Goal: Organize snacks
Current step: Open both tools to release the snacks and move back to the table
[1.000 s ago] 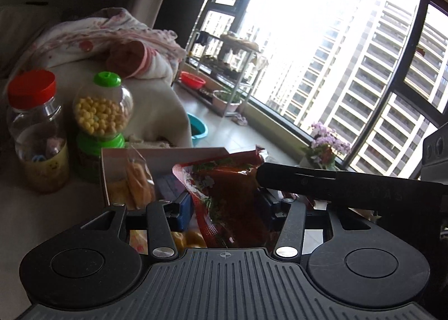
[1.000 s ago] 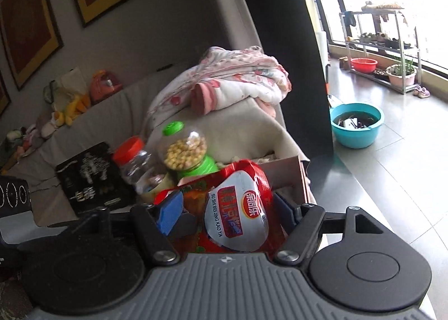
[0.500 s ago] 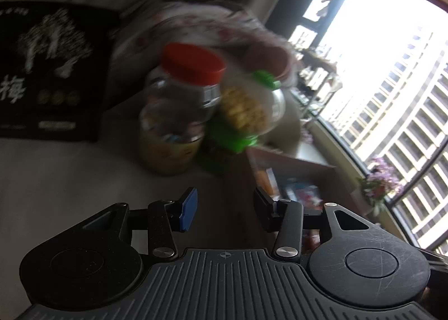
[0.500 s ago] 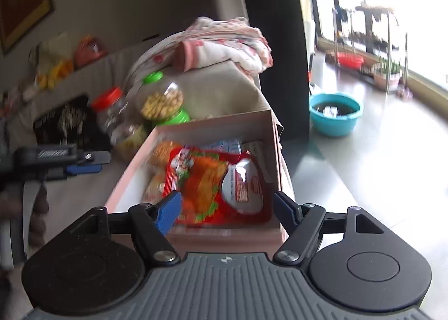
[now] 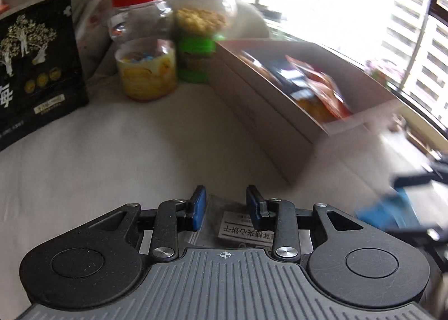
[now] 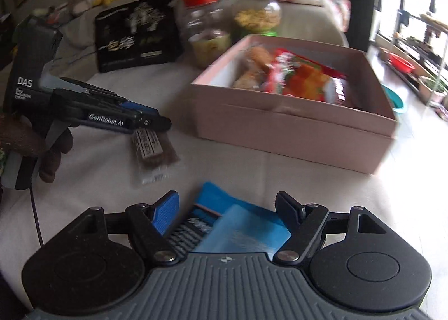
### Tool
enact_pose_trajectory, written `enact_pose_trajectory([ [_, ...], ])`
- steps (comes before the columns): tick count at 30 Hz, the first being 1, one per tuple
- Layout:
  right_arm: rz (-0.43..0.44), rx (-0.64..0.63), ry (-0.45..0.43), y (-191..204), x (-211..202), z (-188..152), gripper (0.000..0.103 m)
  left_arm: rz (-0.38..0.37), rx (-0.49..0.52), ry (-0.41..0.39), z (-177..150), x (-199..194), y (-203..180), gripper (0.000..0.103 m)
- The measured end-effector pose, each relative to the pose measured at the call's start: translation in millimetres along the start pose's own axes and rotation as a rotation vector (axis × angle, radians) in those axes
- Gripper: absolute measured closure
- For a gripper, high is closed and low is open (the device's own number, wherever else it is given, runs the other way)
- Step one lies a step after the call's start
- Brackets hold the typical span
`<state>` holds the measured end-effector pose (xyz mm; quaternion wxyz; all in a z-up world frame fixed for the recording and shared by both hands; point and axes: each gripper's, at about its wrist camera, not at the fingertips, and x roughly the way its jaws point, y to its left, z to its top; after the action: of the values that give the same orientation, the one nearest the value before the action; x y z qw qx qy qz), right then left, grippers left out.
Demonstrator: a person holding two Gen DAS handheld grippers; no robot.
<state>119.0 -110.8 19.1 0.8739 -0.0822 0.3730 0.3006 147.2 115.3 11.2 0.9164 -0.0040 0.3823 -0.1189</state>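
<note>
On pale cloth-covered surface [image 5: 117, 152]: pink cardboard box [image 6: 294, 124] of snacks sits right of centre, open cloth in front and to its left. Red-lidded jar [image 5: 142, 45], green-capped jar [image 5: 198, 37] and black pouch [image 5: 36, 68] line far edge. Left gripper [image 5: 226, 209] narrowing, brown snack bar [image 6: 152, 150] between pads, no firm pinch visible; bar flat, long axis roughly in line with fingers. Right gripper [image 6: 228, 212] widening over blue packet [image 6: 232, 227], pads clear of it; packet flat on cloth, long axis angled left of gripper's line.
</note>
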Motion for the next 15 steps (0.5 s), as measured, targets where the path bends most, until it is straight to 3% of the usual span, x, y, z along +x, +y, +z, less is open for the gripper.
enact_pose_trajectory([
  [3, 0.052, -0.056, 0.015, 22.4, 9.6, 11.6, 0.025, 0.036, -0.077, -0.020, -16.6, -24.2, 9.2, 0.066],
  [7, 0.132, -0.051, 0.053, 41.8, 31.5, 28.6, 0.022, 0.090, -0.268, -0.086, -31.8, -65.6, 24.0, 0.067],
  [12, 0.124, -0.055, 0.061, 67.1, 58.8, 34.5, 0.016, -0.007, -0.427, -0.016, -51.4, -81.8, 34.6, 0.067],
  [15, 0.266, -0.106, 0.084, 82.1, 52.6, 31.0, 0.016, 0.025, -0.449, 0.003, -55.0, -75.9, 36.2, 0.067],
])
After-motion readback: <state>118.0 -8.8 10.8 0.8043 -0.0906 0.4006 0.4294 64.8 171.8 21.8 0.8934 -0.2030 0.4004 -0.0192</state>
